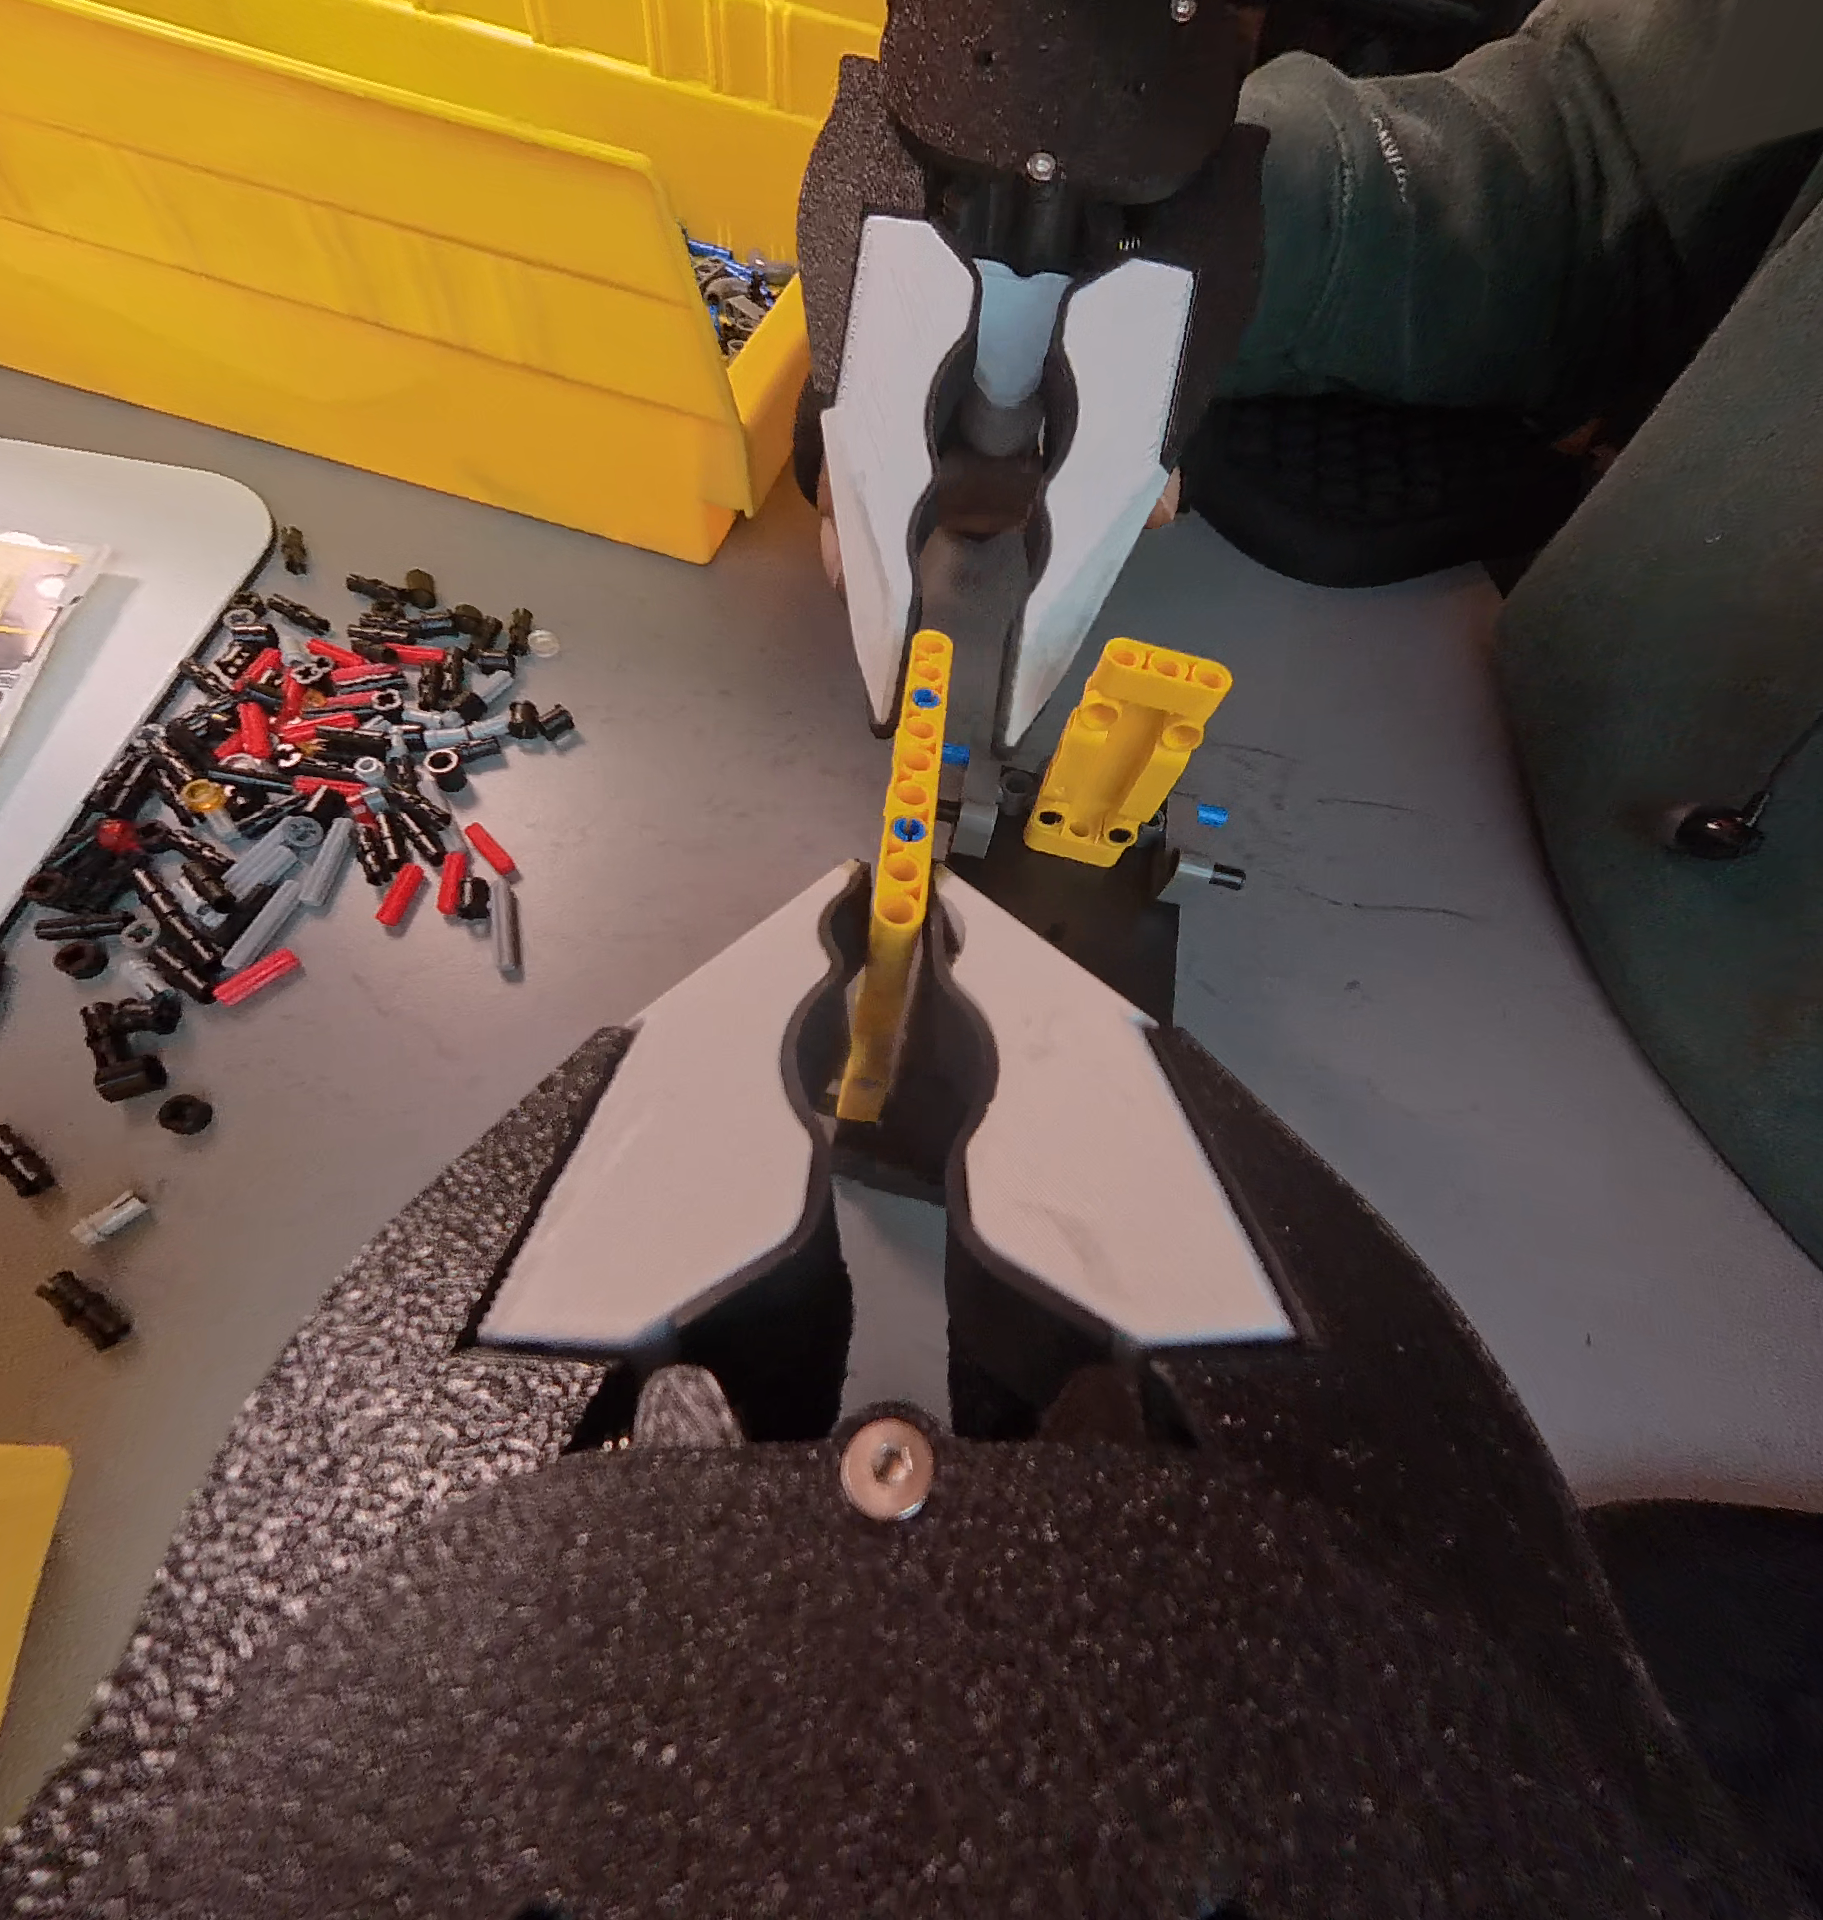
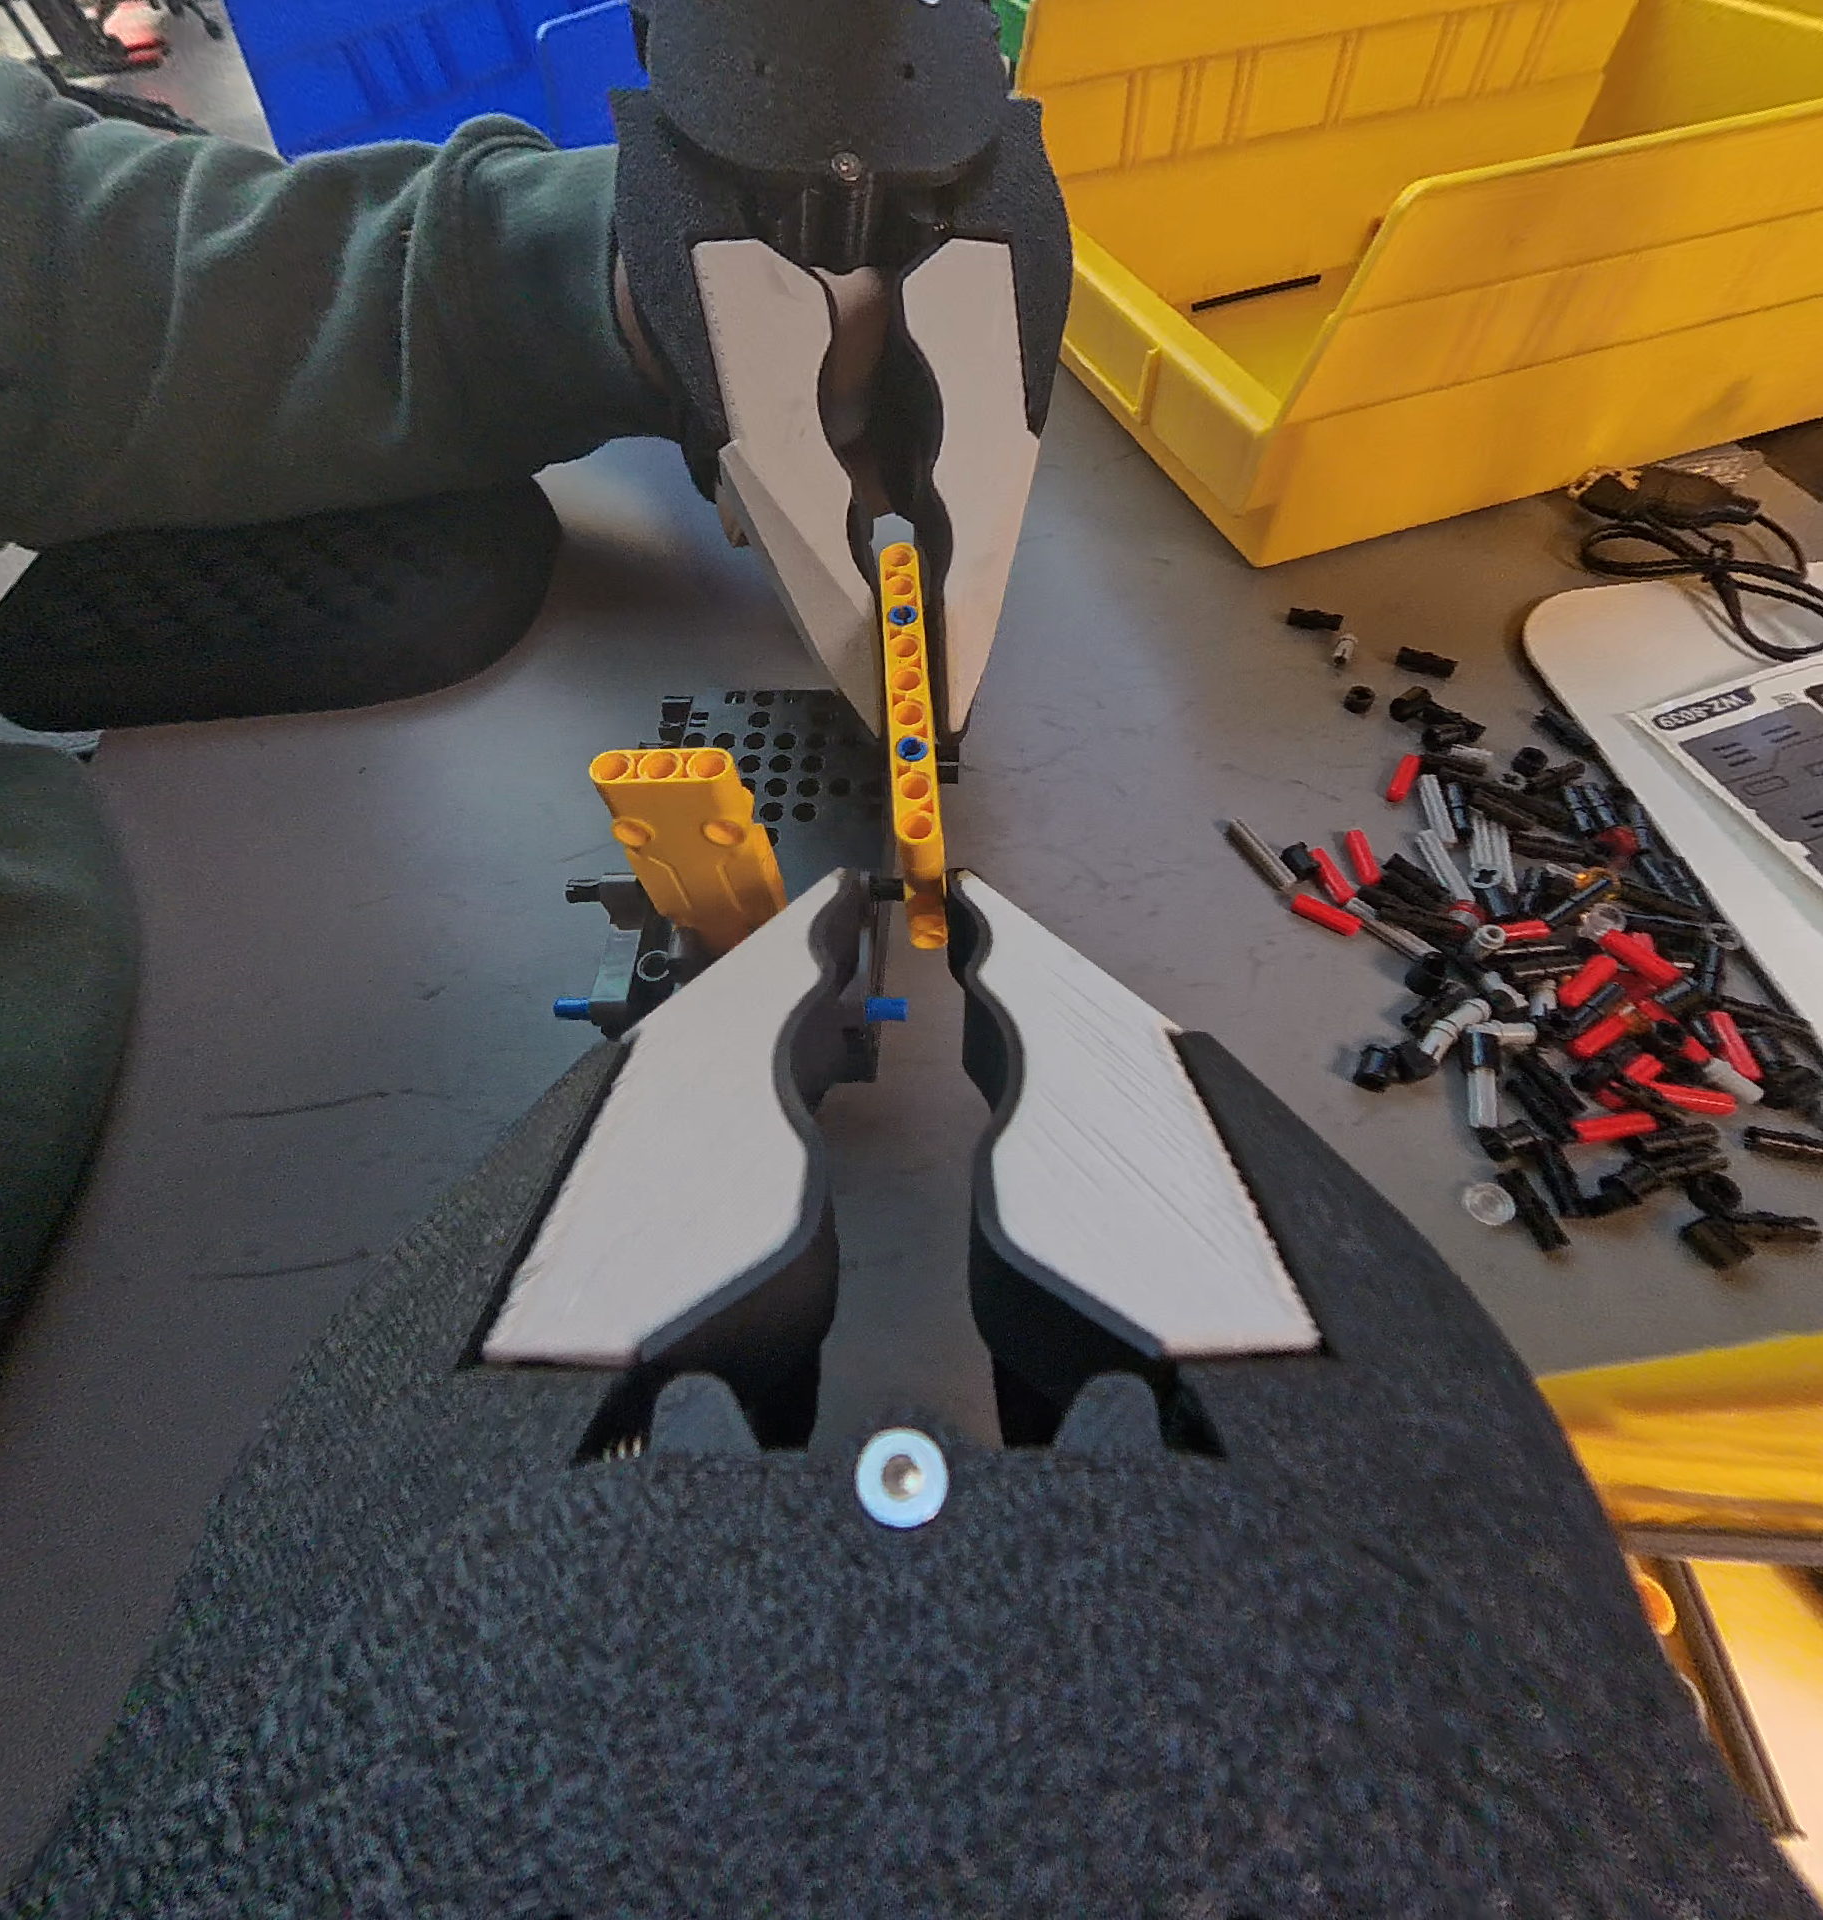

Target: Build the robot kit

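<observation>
The left tool [image 1: 891, 883] fills the near part of its own view, its two white-faced fingers closed on the lower end of a long yellow beam with holes [image 1: 912, 769], which stands nearly upright between them. Opposite, on the far side, the right tool [image 1: 943, 732] points back toward it; its fingertips straddle the upper end of the same beam with a gap between them, and whether they touch it cannot be told.

In the right wrist view the right tool [image 2: 902, 888] is partly open, the beam [image 2: 912, 727] standing in the gap just past its tips, while the left tool [image 2: 912, 717] grips the beam from the far side. Two blue pins sit in the beam's holes.

Just beside the beam a black perforated frame [image 2: 782, 758] lies on the grey tabletop [image 2: 367, 1143] with a shorter yellow block [image 2: 694, 831] standing tilted on it. A heap of small black, red and grey pins [image 1: 294, 790] lies to the left in the left view, with a yellow bin [image 1: 367, 260] beyond.
</observation>
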### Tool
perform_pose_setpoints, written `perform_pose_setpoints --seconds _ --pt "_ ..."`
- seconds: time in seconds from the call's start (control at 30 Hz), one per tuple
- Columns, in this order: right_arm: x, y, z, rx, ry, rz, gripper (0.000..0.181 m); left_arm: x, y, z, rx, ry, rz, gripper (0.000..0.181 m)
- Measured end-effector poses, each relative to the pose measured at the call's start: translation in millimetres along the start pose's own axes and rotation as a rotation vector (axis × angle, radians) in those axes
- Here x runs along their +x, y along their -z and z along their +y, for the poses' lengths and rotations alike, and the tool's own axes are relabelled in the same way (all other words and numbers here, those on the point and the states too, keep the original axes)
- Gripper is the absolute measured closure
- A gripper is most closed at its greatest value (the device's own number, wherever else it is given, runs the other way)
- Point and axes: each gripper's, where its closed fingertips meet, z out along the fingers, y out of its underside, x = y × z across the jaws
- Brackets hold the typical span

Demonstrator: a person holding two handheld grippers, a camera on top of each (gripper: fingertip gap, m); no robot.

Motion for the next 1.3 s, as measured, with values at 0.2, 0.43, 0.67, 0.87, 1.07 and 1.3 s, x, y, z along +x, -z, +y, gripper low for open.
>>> perform_pose_setpoints --seconds 0.2,0.43,0.67,0.87,1.07,1.3 --pt "-4.5 -0.9 9.7 -0.064 0.037 -0.048 0.144 2.7 0.1 1.9 -0.021 0.005 0.109 0.175" --pt "-8.5 -8.7 9.1 -0.100 0.013 -0.138 0.145 8.7 4.1 -0.7 0.009 -0.026 0.132 0.175" --pt "-23.5 -15.1 10.7 -0.128 0.017 -0.208 0.147 15.3 1.4 2.8 -0.007 -0.062 0.140 0.174" --pt "-27.3 -17.8 15.7 -0.162 0.068 -0.197 0.155 20.1 0.8 3.1 -0.009 -0.075 0.139 0.175" --pt "-27.0 -18.4 14.3 -0.167 0.094 -0.186 0.157 21.5 0.4 5.5 -0.031 -0.062 0.137 0.173" --pt "-26.2 -19.5 13.1 -0.200 0.151 -0.207 0.157 24.3 -5.5 9.7 -0.097 -0.078 0.117 0.170"
